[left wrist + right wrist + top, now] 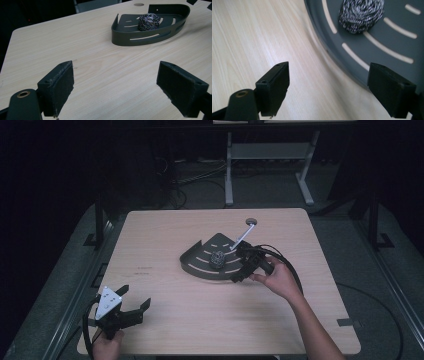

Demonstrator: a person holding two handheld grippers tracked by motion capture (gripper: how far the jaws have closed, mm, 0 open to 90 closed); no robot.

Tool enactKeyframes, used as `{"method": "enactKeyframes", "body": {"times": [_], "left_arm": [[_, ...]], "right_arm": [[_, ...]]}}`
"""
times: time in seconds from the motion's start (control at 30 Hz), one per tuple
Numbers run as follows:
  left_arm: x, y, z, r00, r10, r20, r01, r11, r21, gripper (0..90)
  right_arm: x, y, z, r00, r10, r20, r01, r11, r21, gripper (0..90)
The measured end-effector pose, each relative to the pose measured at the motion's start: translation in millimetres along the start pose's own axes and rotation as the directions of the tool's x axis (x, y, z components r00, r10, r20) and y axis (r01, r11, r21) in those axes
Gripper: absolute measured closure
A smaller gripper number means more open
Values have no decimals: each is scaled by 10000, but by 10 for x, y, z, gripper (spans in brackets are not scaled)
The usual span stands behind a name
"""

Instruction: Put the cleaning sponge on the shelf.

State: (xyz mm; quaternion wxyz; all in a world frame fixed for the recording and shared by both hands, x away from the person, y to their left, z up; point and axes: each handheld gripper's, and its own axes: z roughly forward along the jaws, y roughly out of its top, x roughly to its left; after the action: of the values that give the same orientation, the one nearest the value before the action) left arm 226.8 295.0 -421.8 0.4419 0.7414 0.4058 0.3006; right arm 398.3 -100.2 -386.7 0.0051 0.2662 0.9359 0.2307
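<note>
A dark grey quarter-round slotted tray (200, 265) lies mid-table with a ball of steel wool (218, 258) inside it. In the right gripper view the steel wool (361, 15) rests on the tray floor (387, 37). My right gripper (237, 264) is at the tray's right edge and stands open: one jaw hangs over the tray, the other over bare wood, and nothing is pressed between them (328, 87). My left gripper (135, 296) stays open near the front left corner, its jaws (115, 82) empty and aimed at the tray (140, 40) and the steel wool (149, 22).
A white-handled tool (242, 238) with a round grey head (251, 221) leans from the table onto the tray's back right rim. The wooden table (175, 320) has bare wood across its front and left. A metal stand (229, 170) is on the floor beyond it.
</note>
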Motion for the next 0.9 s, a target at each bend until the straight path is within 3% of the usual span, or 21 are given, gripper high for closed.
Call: {"method": "enactKeyframes", "body": {"times": [0.9], "left_arm": [[0,-9,5,10000,12,-14,-12,10000,84,137]], "right_arm": [[99,-419,52,9999,135,-76,-136,9998,-162,177]]}}
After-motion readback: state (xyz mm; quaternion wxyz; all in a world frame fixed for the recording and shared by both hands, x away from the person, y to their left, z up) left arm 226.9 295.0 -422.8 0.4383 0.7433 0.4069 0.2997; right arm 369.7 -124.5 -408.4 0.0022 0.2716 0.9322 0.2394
